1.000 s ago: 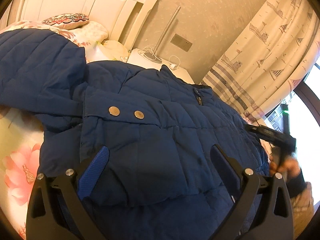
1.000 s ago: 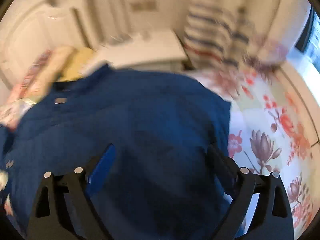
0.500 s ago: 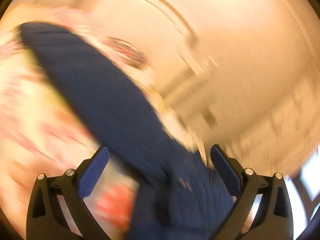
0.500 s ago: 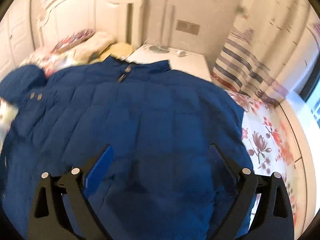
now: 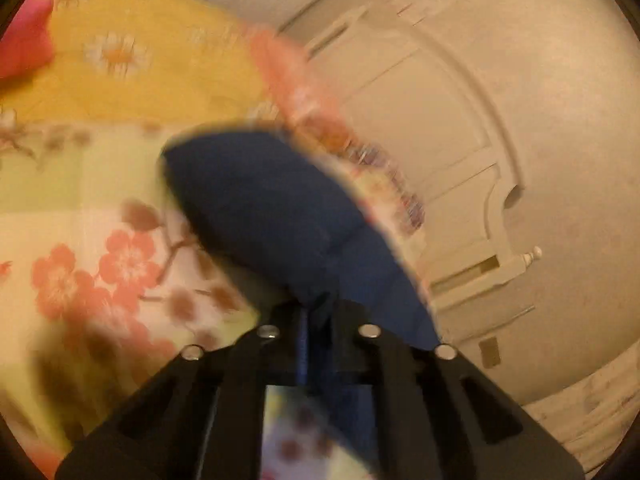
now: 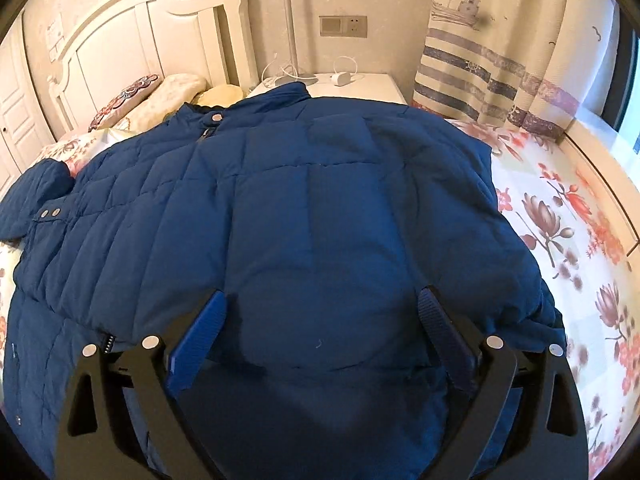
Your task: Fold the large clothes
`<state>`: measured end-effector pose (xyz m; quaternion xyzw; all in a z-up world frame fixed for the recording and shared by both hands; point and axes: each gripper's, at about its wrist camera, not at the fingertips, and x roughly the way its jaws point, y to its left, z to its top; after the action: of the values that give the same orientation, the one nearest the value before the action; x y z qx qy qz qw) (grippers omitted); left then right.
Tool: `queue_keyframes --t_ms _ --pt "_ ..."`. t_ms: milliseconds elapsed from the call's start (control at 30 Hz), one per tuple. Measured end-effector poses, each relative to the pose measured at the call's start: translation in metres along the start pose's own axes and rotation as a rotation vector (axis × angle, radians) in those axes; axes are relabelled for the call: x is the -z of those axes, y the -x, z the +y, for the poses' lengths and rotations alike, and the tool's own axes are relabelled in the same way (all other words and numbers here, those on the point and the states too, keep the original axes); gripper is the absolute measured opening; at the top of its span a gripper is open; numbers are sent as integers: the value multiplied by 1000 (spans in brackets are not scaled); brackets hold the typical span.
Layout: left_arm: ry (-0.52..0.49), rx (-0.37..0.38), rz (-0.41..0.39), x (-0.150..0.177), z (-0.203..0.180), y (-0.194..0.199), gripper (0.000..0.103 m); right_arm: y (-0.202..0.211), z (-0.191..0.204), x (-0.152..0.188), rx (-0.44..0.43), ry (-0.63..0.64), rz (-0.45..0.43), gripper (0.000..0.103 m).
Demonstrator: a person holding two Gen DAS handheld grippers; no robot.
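Note:
A large blue quilted jacket (image 6: pixel 304 216) lies spread on the floral bedsheet, collar toward the headboard, one sleeve folded across its front. My right gripper (image 6: pixel 320 320) is open and hovers over the jacket's lower part, holding nothing. In the blurred left wrist view my left gripper (image 5: pixel 316 312) is shut on the end of a blue sleeve (image 5: pixel 280 216), which rises away from the fingers above the sheet.
A white headboard (image 6: pixel 132 36) and pillows (image 6: pixel 160 92) stand at the far end. A white nightstand (image 6: pixel 352 80) with cables sits behind the collar. A striped curtain (image 6: pixel 492 52) hangs at right. Floral sheet (image 6: pixel 568 216) lies bare right of the jacket.
My left gripper swung left off the jacket body and closed on the sleeve end. My right gripper's view steadied over the jacket, still open.

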<state>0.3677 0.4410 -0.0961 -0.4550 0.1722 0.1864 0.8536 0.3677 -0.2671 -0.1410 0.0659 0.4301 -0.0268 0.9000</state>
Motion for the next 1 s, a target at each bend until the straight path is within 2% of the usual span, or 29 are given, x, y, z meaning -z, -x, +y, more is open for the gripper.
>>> queue_keyframes --t_ms 33,100,200,267,300,367,433,500,533,567,600,667,700,767,800,833,867,900,967,1000 --pt "-117 16 -41 13 -27 13 5 4 1 1 -11 -9 -6 94" --pt "-295 73 -60 45 -75 32 5 9 -7 1 -45 -46 -25 93" --pt "-572 252 -30 120 -157 68 4 15 -23 1 -94 -138 -69 91" --pt "-803 394 62 194 -214 87 5 22 -37 3 -136 -216 -116 90" --pt "-923 428 105 234 -237 94 5 25 -42 4 -142 -245 -137 91" --pt "-1076 477 185 296 -263 100 5 28 -52 4 -156 -290 -160 91" --pt "-1228 485 302 367 -279 96 9 28 -58 5 -171 -319 -168 91" --pt "-1294 470 452 418 -281 82 17 28 -60 4 -180 -331 -170 91" --pt "-1340 414 548 447 -277 69 42 28 -60 4 -181 -332 -170 91" --pt "-1377 389 558 459 -271 63 53 27 -60 4 -182 -331 -169 91" --pt "-1418 382 533 466 -268 66 62 27 -59 3 -184 -329 -168 91" --pt "-1428 407 538 463 -270 76 81 28 -60 4 -190 -329 -168 92" --pt "-1423 429 536 456 -269 82 81 27 -60 4 -194 -332 -168 92" --pt "-1377 466 461 428 -266 103 83 28 -62 6 -201 -337 -169 92" --pt "-1320 484 423 408 -261 113 86 28 -62 7 -203 -338 -169 92" --pt "-1247 492 379 388 -251 122 96 28 -62 7 -203 -337 -170 92" --pt "-1162 480 333 364 -243 126 101 29 -61 8 -200 -335 -170 92" --pt "-1105 461 310 352 -238 129 101 29 -61 8 -197 -333 -169 92" --pt "-919 321 290 308 -206 117 99 29 -59 8 -190 -326 -167 92" --pt "-863 273 294 296 -194 112 96 29 -59 8 -188 -323 -166 92"
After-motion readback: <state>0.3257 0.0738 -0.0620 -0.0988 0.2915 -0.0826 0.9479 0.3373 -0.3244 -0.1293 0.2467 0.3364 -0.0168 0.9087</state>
